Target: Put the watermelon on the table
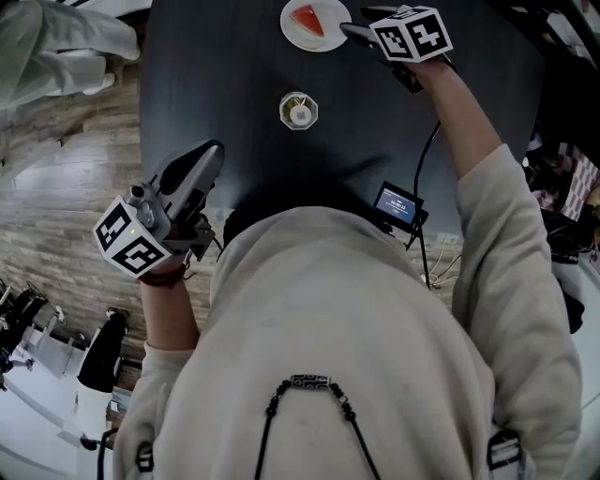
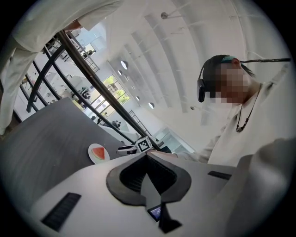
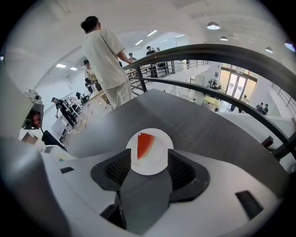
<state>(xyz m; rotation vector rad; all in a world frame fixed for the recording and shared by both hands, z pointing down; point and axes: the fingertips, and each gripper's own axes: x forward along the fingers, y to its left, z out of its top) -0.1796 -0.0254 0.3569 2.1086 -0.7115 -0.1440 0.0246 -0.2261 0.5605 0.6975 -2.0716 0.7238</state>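
A red watermelon wedge [image 1: 309, 19] lies on a white plate [image 1: 292, 34] at the far side of the dark round table [image 1: 234, 94]. My right gripper [image 1: 349, 30] hovers just right of and above the plate, angled down, jaws open and empty. In the right gripper view the wedge [image 3: 144, 144] and plate [image 3: 157, 165] show between the spread pads [image 3: 119, 169], below the right gripper [image 3: 148, 157]. My left gripper [image 1: 214, 148] is held over the table's near left edge, shut and empty. The left gripper view shows its tips [image 2: 147, 155] meeting, with the plate [image 2: 92, 156] far off.
A small round cup [image 1: 298, 111] stands mid-table. A small screen device [image 1: 398, 204] with cables sits at the near edge. A person in white [image 3: 108, 55] stands beyond the table beside a railing [image 3: 208, 51]. Wooden floor [image 1: 66, 169] lies to the left.
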